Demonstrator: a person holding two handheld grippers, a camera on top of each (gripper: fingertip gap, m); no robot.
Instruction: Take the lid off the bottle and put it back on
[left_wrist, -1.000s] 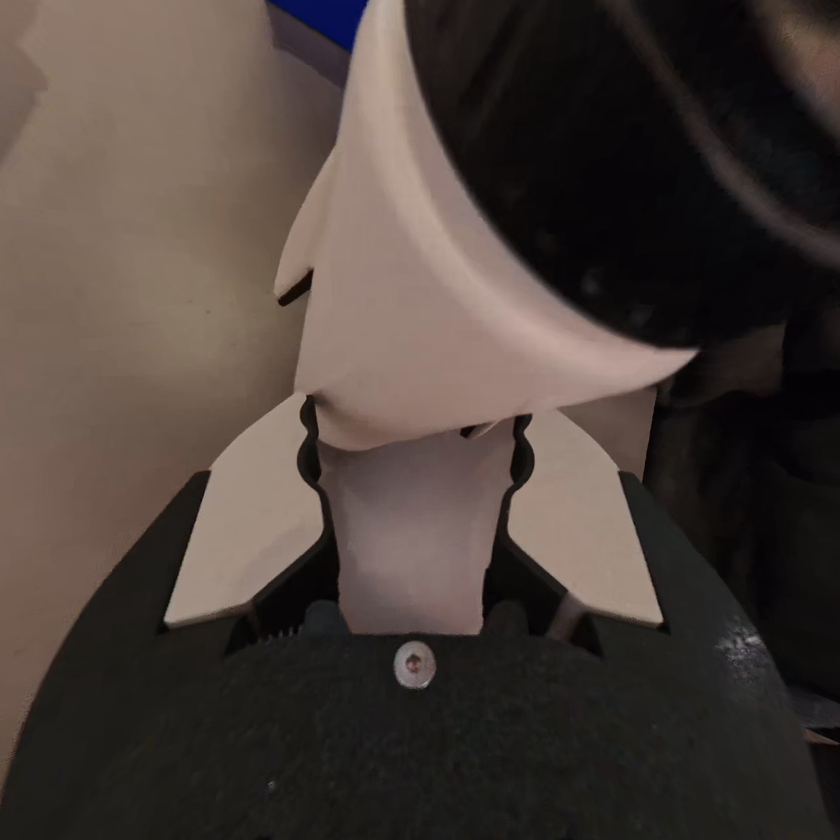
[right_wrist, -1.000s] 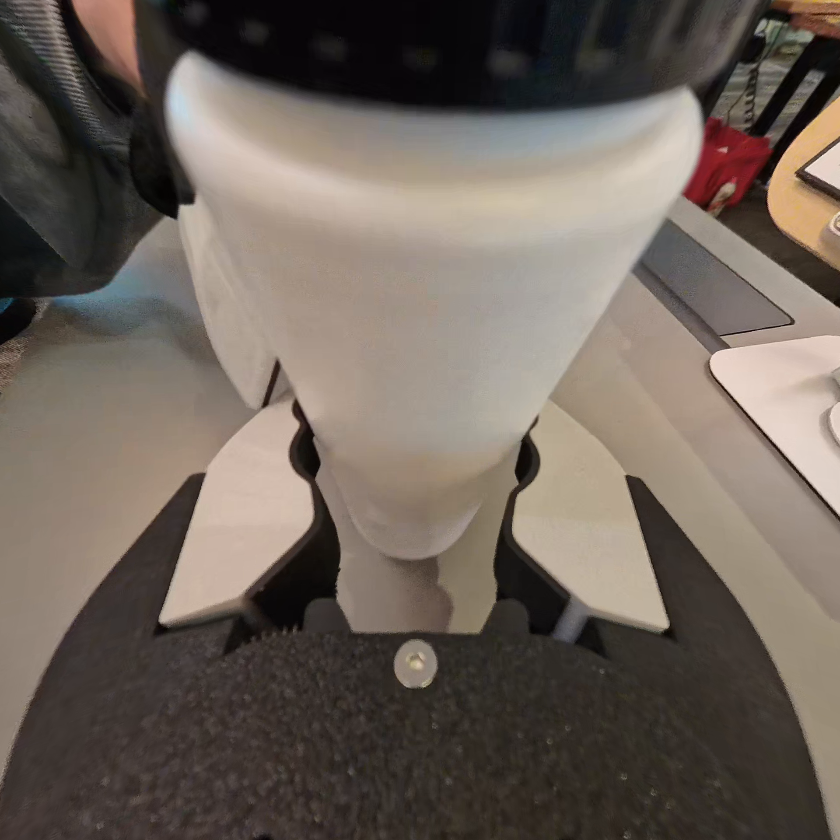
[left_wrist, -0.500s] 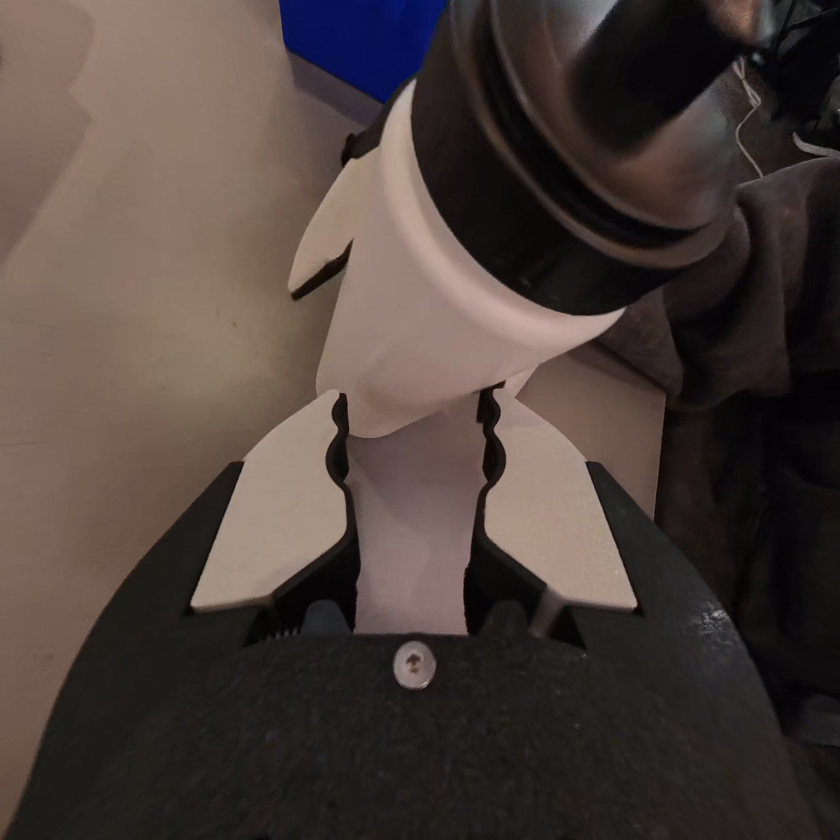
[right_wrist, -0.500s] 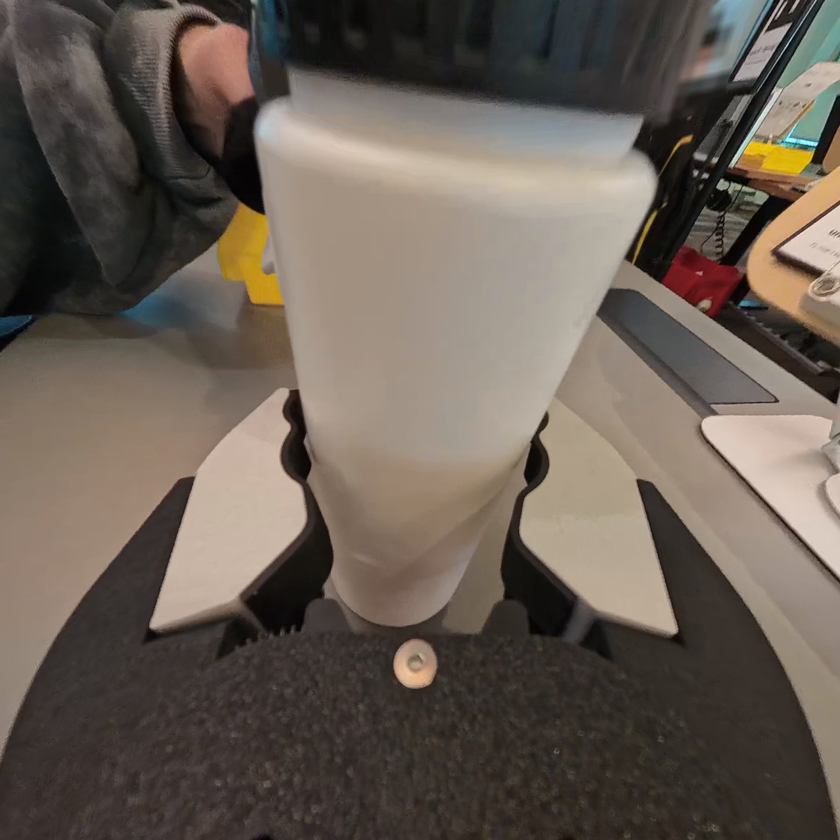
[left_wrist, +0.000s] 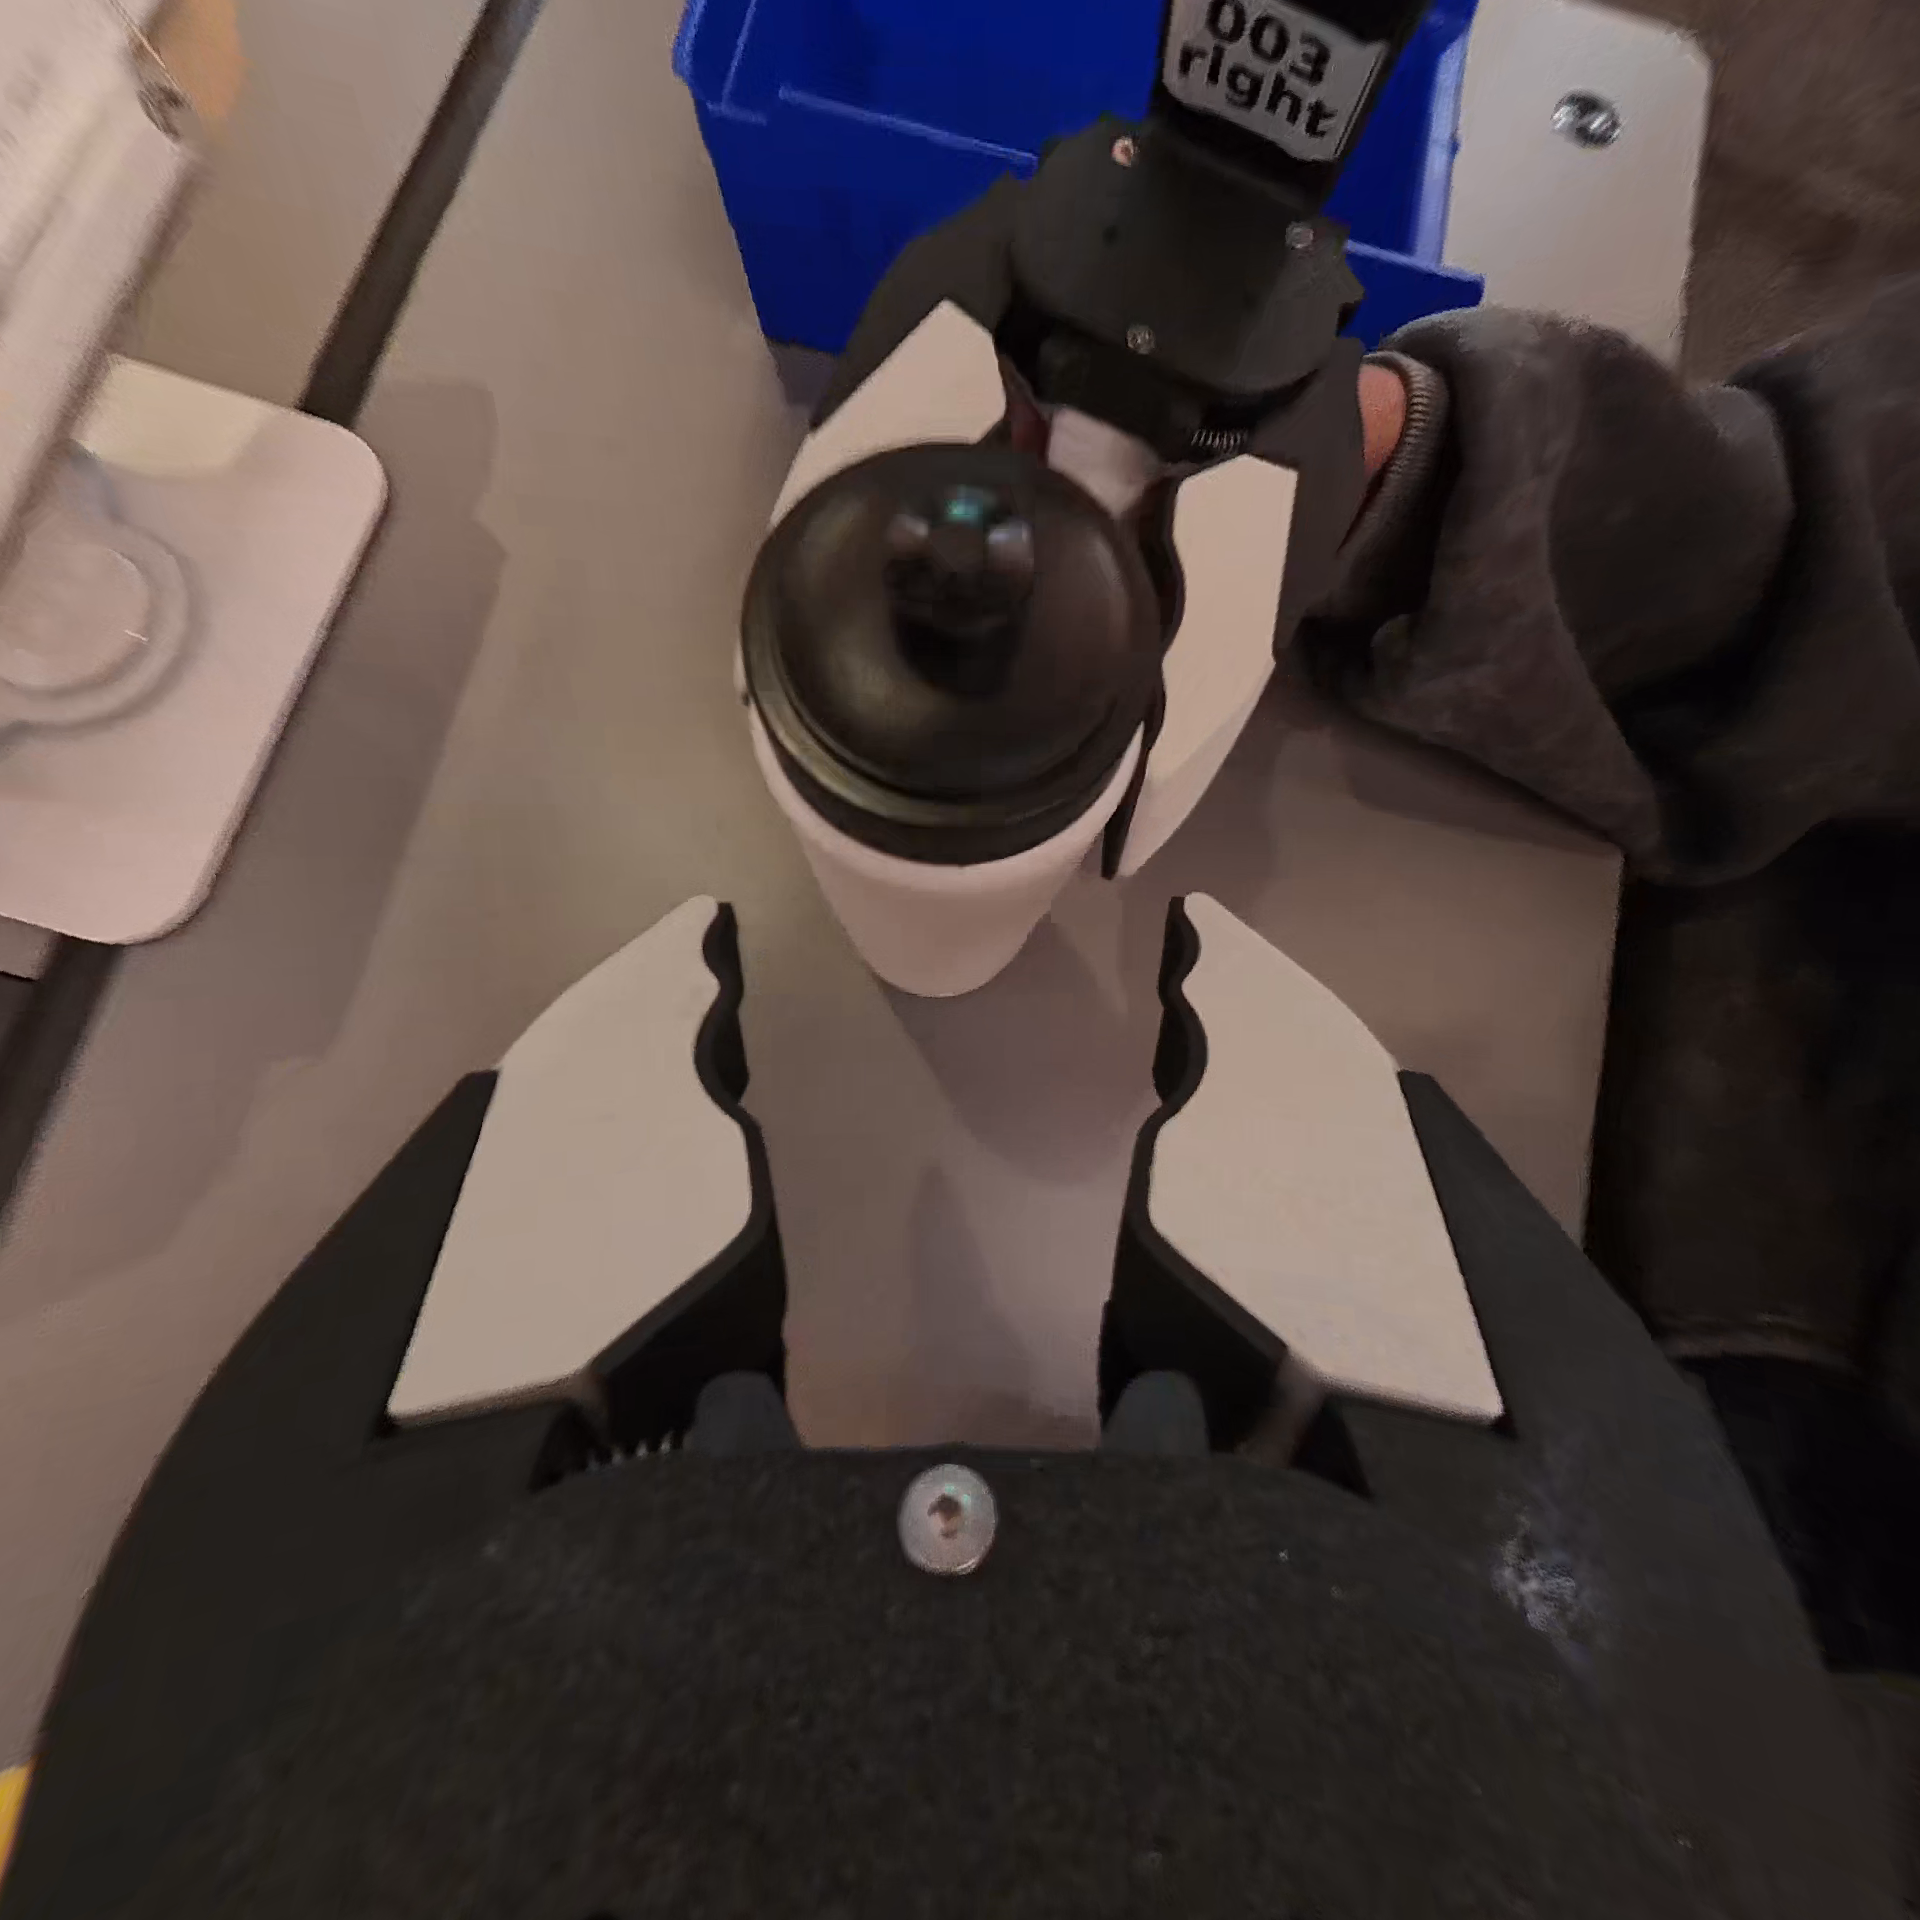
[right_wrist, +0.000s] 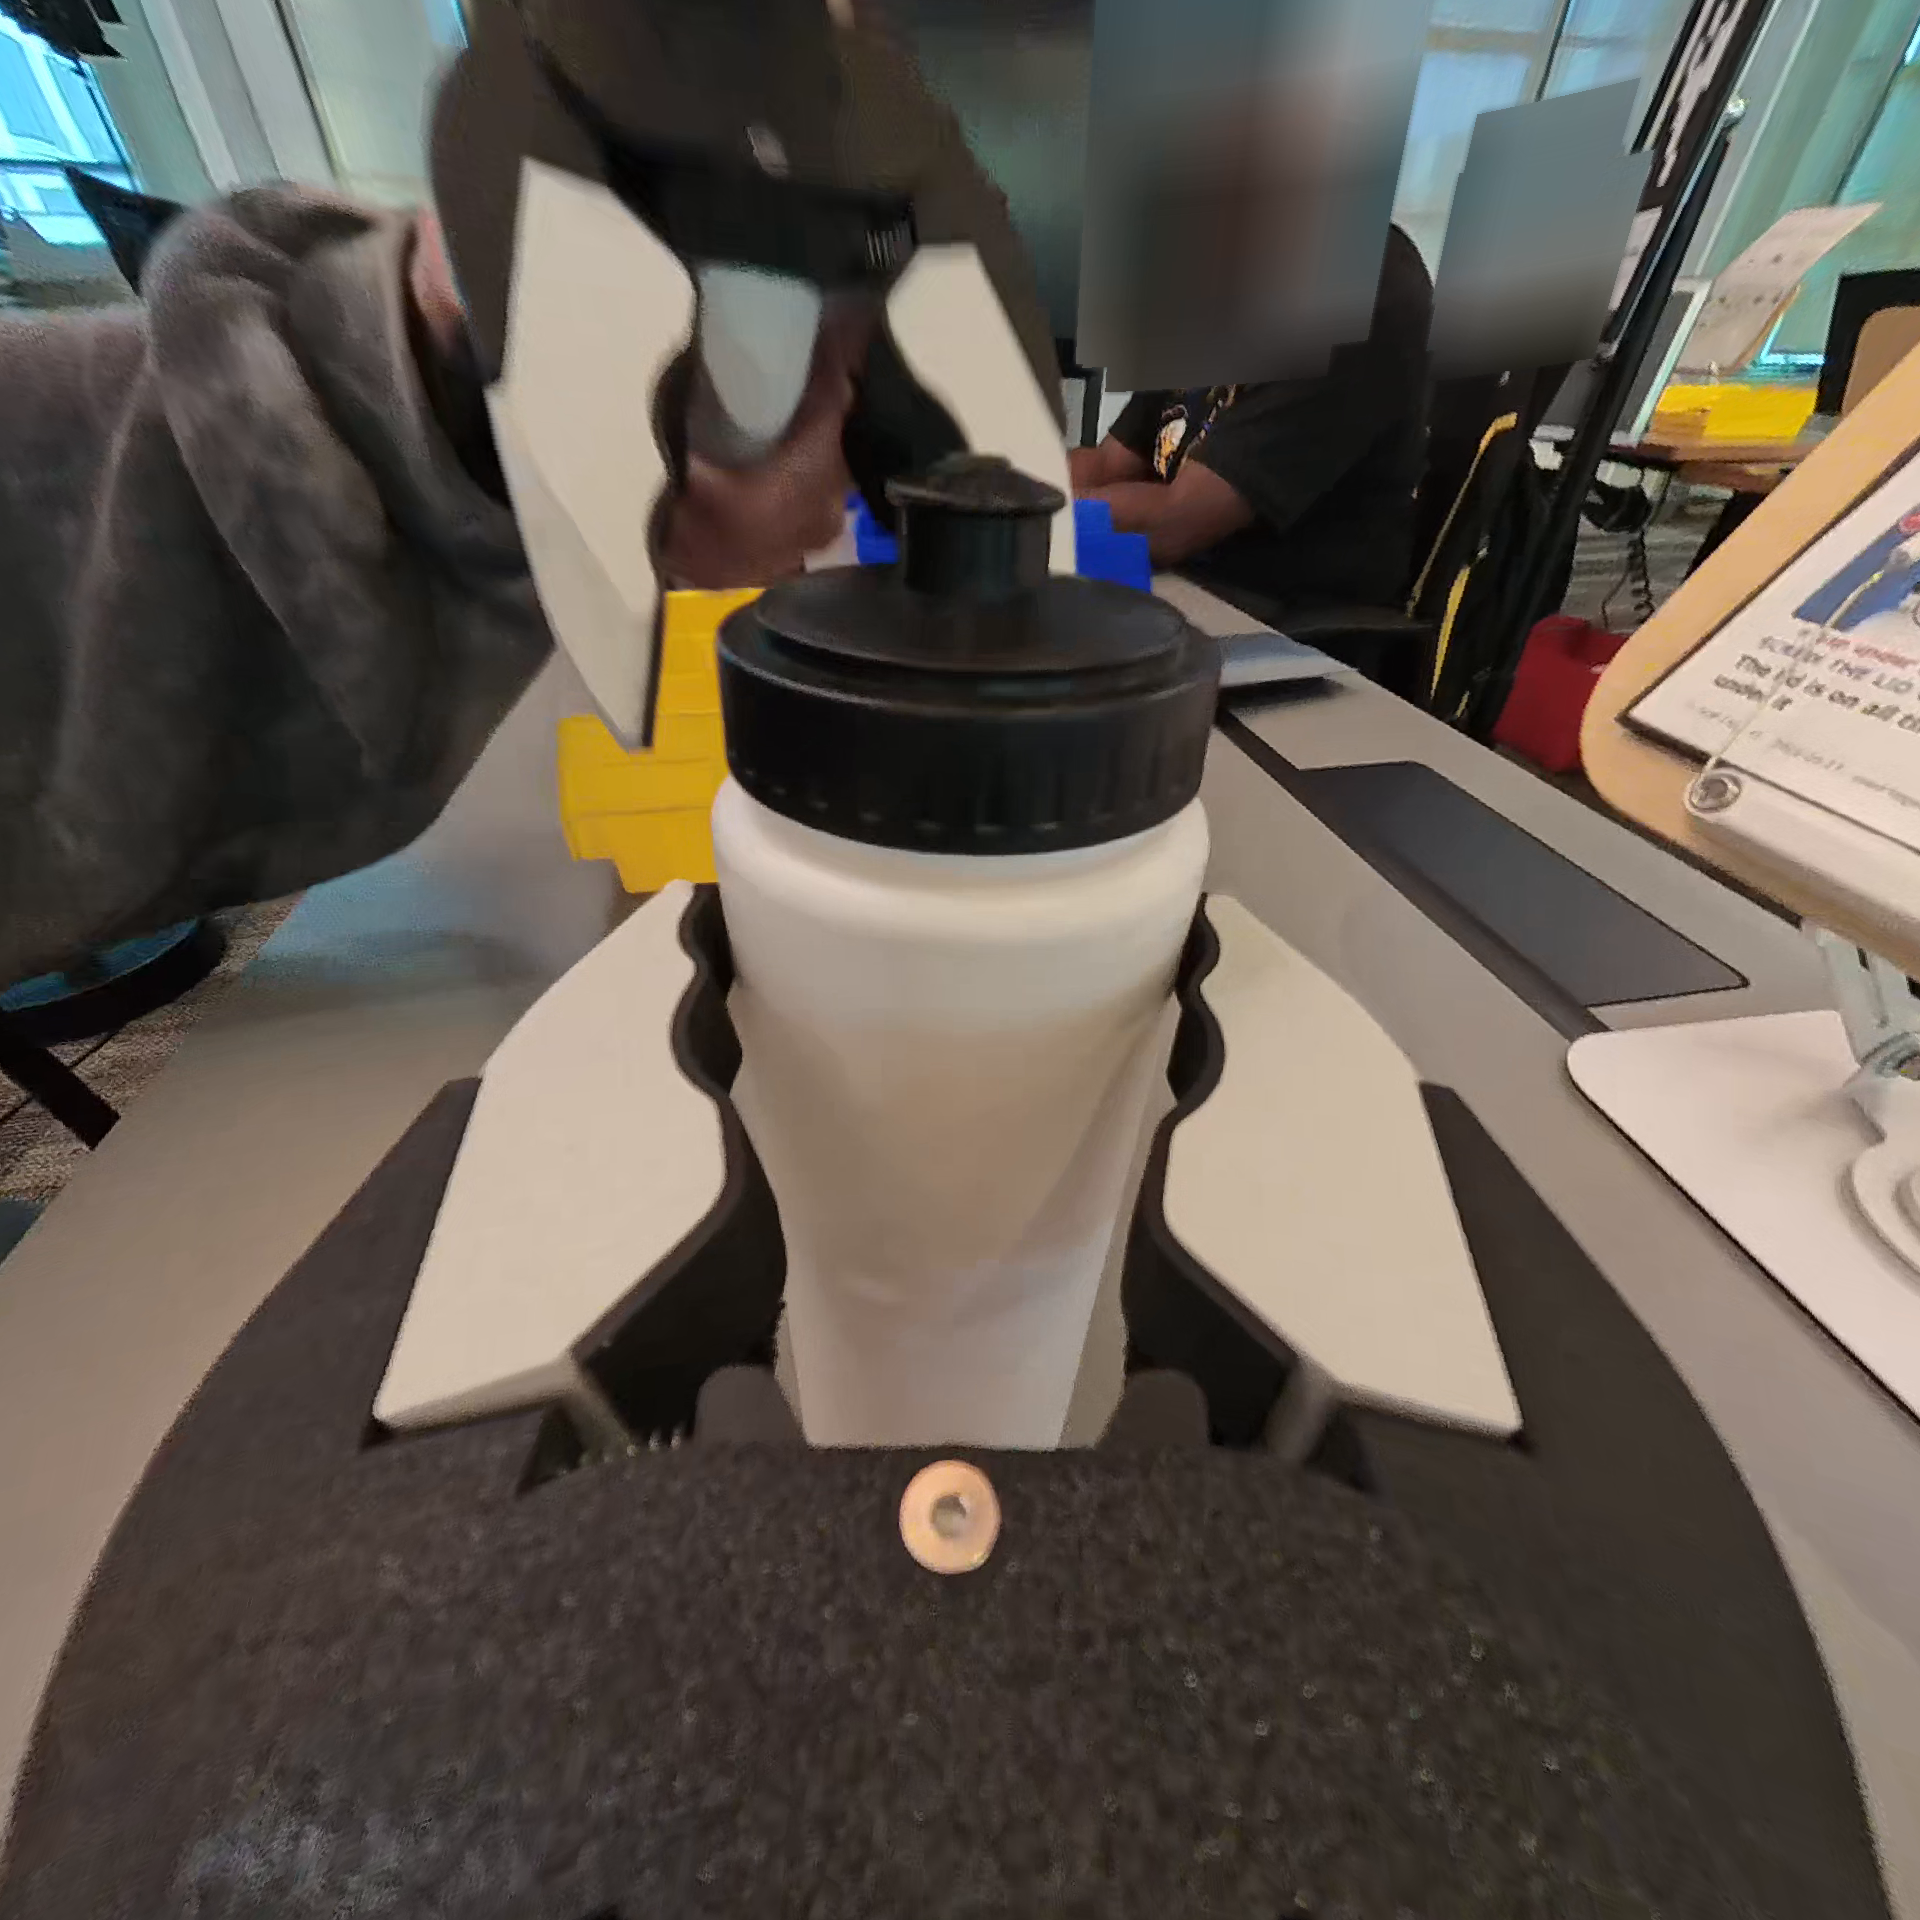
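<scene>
Standing upright, light squeezable bottle (right_wrist: 961, 1091) was clamped mid-body by right gripper (right_wrist: 951, 1023); ribbed lid (right_wrist: 966, 727) above offered grip; left gripper (left_wrist: 951, 997) gaped empty.

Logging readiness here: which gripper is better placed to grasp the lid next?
Left. The left gripper is open and empty above the black lid, while the right gripper is shut on the white bottle.

Bottle (right_wrist: 961, 1091) at frame centre, upright on table (right_wrist: 312, 1070), lid (right_wrist: 961, 727) on top. Bins (right_wrist: 634, 790) behind it at left; sign stand (right_wrist: 1766, 1143) at right edge.
</scene>
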